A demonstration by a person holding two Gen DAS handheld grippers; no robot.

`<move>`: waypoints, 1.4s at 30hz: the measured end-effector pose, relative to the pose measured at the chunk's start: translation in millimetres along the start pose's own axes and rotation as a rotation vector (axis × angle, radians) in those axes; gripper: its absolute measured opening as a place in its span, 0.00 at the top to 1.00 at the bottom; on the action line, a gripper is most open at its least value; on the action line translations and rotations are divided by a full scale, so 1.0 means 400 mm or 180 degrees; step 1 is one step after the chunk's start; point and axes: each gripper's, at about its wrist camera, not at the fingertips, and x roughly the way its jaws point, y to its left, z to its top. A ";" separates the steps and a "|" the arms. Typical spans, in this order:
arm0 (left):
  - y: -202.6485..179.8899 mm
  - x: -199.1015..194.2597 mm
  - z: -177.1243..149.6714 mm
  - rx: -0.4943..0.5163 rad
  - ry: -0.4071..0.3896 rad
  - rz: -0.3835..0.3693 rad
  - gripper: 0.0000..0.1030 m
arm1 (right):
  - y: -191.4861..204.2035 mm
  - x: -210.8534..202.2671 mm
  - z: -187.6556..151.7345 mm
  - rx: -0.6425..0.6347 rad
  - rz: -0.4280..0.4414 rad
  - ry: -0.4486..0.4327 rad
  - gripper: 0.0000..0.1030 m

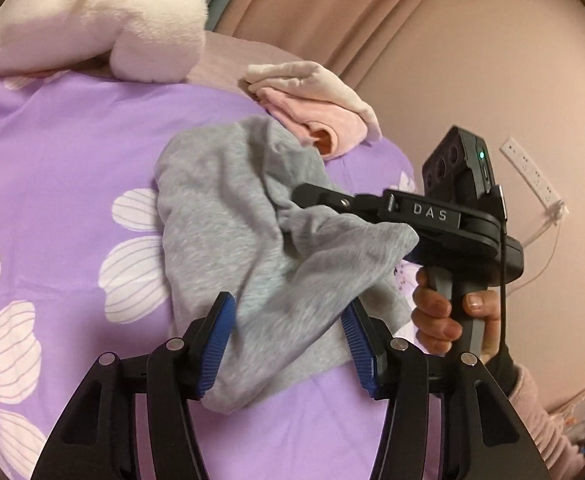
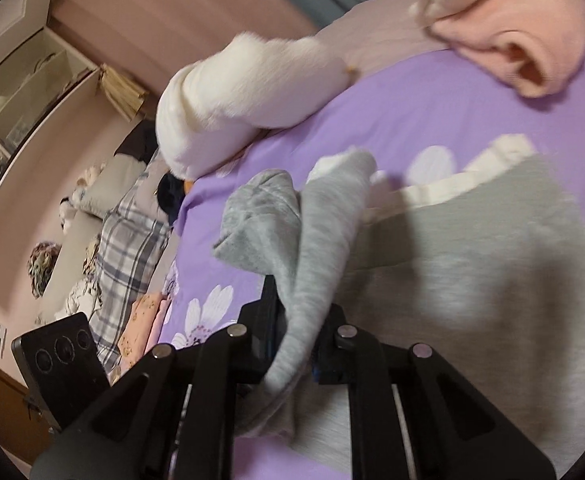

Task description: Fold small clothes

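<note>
A small grey garment (image 1: 228,208) lies on the purple flowered bedsheet (image 1: 52,152). My left gripper (image 1: 288,344) is open, its blue pads (image 1: 218,344) on either side of the garment's near part. My right gripper (image 1: 312,196) comes in from the right and is shut on a fold of the grey garment, lifting it a little. In the right wrist view the right gripper (image 2: 296,344) pinches a bunched strip of grey garment (image 2: 324,232), and the rest spreads to the right over the bedsheet (image 2: 392,112).
A pink and cream garment (image 1: 316,100) lies bunched beyond the grey one. A white plush toy (image 1: 104,28) rests at the back left. Beige curtains (image 1: 372,12) hang behind. Pillows and a plaid blanket (image 2: 128,232) lie far left in the right wrist view.
</note>
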 end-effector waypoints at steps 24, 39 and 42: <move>-0.022 0.177 -0.035 -0.0004 0.0422 0.0477 0.49 | -0.209 -0.011 -0.071 0.0811 0.0033 0.0074 0.31; -0.017 0.149 -0.018 -0.0063 0.0376 0.0330 0.49 | -0.187 -0.042 -0.018 0.0677 -0.0464 -0.0186 0.86; -0.029 0.142 -0.007 -0.0038 0.0339 0.0308 0.49 | -0.166 -0.102 0.010 0.0569 -0.0321 -0.0351 0.86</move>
